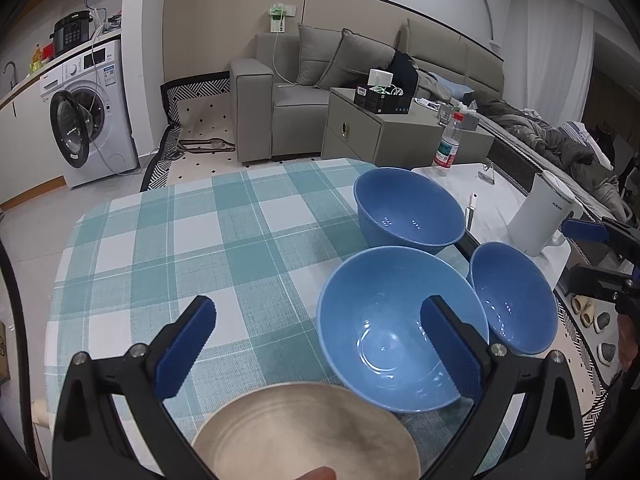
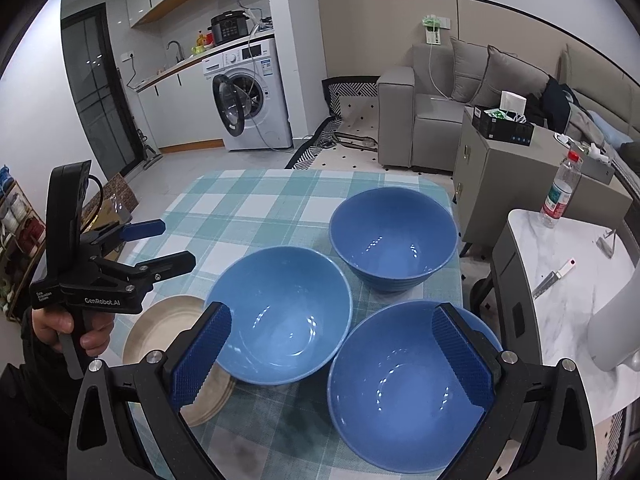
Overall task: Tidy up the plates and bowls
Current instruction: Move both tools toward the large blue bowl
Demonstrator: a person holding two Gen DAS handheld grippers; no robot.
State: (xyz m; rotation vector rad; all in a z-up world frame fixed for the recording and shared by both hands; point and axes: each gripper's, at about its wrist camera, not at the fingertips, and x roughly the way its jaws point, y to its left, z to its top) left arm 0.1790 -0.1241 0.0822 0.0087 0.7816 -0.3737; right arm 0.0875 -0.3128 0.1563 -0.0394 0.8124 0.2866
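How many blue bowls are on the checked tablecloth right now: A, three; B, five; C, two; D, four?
A: three blue bowls show on the cloth, a far one, a middle one and a near one, beside a stack of beige plates.

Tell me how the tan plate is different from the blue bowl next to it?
The plate is tan and nearly flat; the bowl is blue, deep and tall-sided. The plate looks dull, with darker smudgy patches, while the bowl is glossy and shows bright light spots inside. The plate looks like a stack, with layered rims at its edge; the bowl stands alone. Both are round, empty and sit on the checked tablecloth.
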